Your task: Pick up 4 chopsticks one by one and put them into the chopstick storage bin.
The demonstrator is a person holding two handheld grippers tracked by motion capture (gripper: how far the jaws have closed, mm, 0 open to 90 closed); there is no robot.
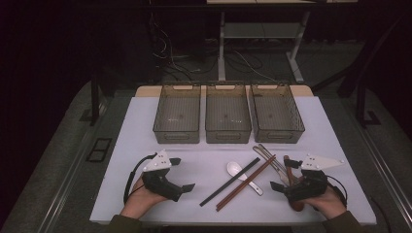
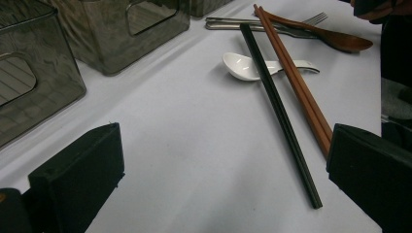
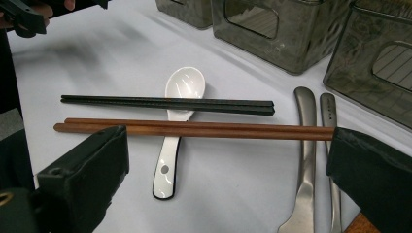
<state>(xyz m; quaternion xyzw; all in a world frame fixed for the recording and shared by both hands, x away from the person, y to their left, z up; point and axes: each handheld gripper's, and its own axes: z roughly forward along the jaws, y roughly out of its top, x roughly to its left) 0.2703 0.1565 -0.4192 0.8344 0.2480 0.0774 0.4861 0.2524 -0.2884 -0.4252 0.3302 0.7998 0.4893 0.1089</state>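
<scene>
While both hands rest low on the white table [image 1: 145,121], left gripper [image 1: 178,174] and right gripper [image 1: 282,174] gape wide, holding nothing. Between them: black chopsticks [image 1: 230,181] and brown chopsticks [image 1: 245,183] crossing the white spoon [image 1: 235,169], in front of three bins [image 1: 227,116].

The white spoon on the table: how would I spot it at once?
Start at the three smoky plastic bins along the far side of the white table. Nearer the person lies a cluster of cutlery. The white spoon lies under the black chopsticks and brown chopsticks, the only glossy white piece there.
</scene>
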